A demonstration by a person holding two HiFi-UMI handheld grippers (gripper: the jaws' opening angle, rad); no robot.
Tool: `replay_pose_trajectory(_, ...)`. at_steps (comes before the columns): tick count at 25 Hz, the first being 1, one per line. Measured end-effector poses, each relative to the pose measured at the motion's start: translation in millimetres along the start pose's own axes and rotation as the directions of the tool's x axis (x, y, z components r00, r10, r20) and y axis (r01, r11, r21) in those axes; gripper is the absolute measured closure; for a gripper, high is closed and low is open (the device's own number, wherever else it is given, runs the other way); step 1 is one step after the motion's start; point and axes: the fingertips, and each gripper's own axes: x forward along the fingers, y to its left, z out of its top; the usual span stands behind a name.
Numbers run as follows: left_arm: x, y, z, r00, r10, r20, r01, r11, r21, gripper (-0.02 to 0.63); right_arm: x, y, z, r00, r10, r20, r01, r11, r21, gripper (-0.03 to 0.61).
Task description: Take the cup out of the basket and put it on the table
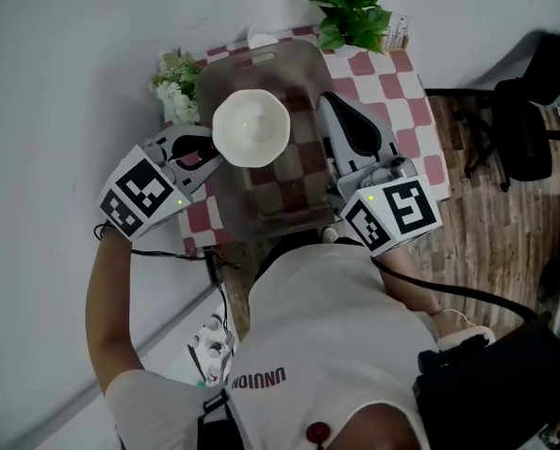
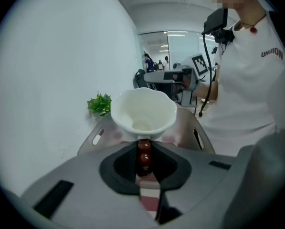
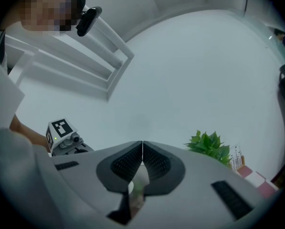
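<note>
A white cup point(image 1: 250, 127) with a dark red beaded handle hangs above the grey see-through basket point(image 1: 289, 209), over its left half. My left gripper point(image 1: 209, 153) is shut on that handle from the left. In the left gripper view the cup point(image 2: 143, 111) stands just past the jaws, the red handle point(image 2: 143, 157) pinched between them, with the basket's rim point(image 2: 192, 130) below it. My right gripper point(image 1: 334, 106) lies along the basket's right side, its jaws shut with the tips touching point(image 3: 142, 146) and nothing seen held.
The basket stands on a red-and-white checked table point(image 1: 406, 101) set against a white wall. A green plant point(image 1: 350, 7) sits at the far edge and white flowers point(image 1: 174, 87) at the far left corner. A black office chair point(image 1: 523, 111) stands on the wooden floor to the right.
</note>
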Motion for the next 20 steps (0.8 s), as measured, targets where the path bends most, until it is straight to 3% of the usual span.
replay_pose_trajectory(11,-28,-1,-7,0.99,0.136,0.025,-0.133,0.987,-0.086,0.568,5,20,-7,0.995,0.097,-0.022,-0.096,0.995,0.01,0.56)
replay_pose_trajectory(20,-58,-7,-26,0.97,0.242,0.002,-0.238,0.959,-0.155,0.568,9,45,-14,0.982,0.184,-0.039,-0.183,0.983,0.018,0.56)
